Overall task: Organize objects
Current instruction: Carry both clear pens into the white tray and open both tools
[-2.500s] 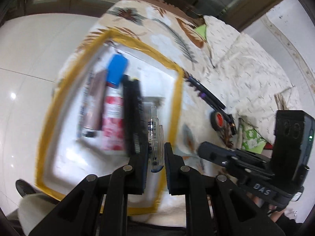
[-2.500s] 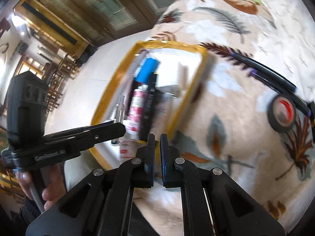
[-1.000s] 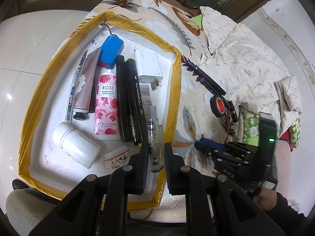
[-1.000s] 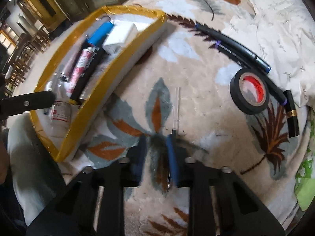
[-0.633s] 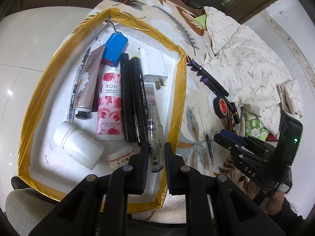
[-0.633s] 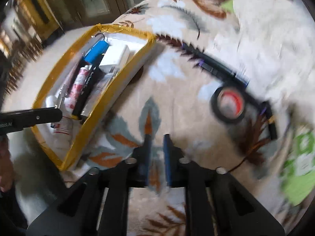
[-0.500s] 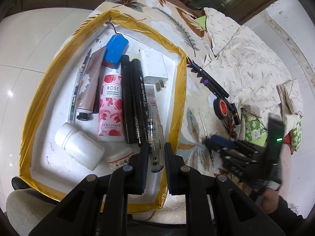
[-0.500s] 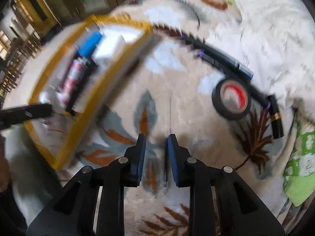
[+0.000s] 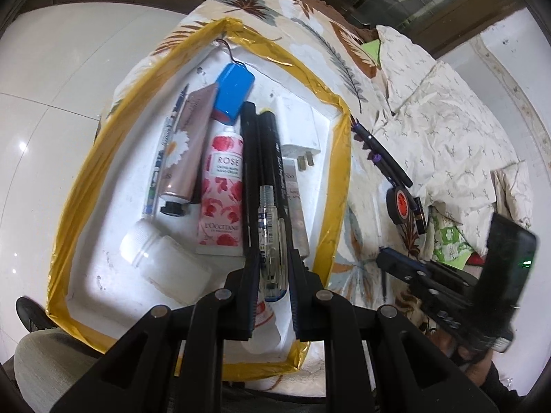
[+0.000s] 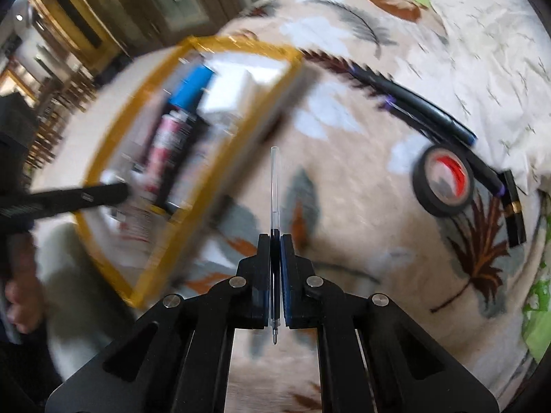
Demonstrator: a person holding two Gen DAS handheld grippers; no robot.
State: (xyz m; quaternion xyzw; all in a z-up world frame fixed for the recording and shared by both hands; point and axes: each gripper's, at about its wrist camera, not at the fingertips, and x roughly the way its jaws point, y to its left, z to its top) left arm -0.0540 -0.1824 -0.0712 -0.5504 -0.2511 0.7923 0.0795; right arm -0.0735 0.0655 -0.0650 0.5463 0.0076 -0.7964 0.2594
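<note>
My left gripper (image 9: pixel 272 258) hangs over the yellow-rimmed white tray (image 9: pixel 341 186), shut on a clear pen (image 9: pixel 270 230) with blue print that points away along its fingers. To the right of the tray, above the leaf-patterned blanket (image 10: pixel 361 206), my right gripper (image 10: pixel 274 241) is shut on a thin clear pen refill (image 10: pixel 274 186). The refill's tip sticks out towards the camera and its tube points away. In the left wrist view the right gripper (image 9: pixel 384 256) sits just outside the tray's right rim.
The tray holds a rose hand cream tube (image 9: pixel 224 186), a brown tube (image 9: pixel 186 151), a blue battery pack (image 9: pixel 232 91), two black markers (image 9: pixel 251 158), a white charger (image 9: pixel 298 127) and a white bottle (image 9: pixel 165 261). On the blanket lie a tape roll (image 10: pixel 444 180), black pens (image 10: pixel 430 113) and a black stick (image 10: pixel 513 213).
The right gripper came down over the refill lying on the blanket, closed on it and lifted it slightly. The left gripper kept its hold on the clear pen over the tray.
</note>
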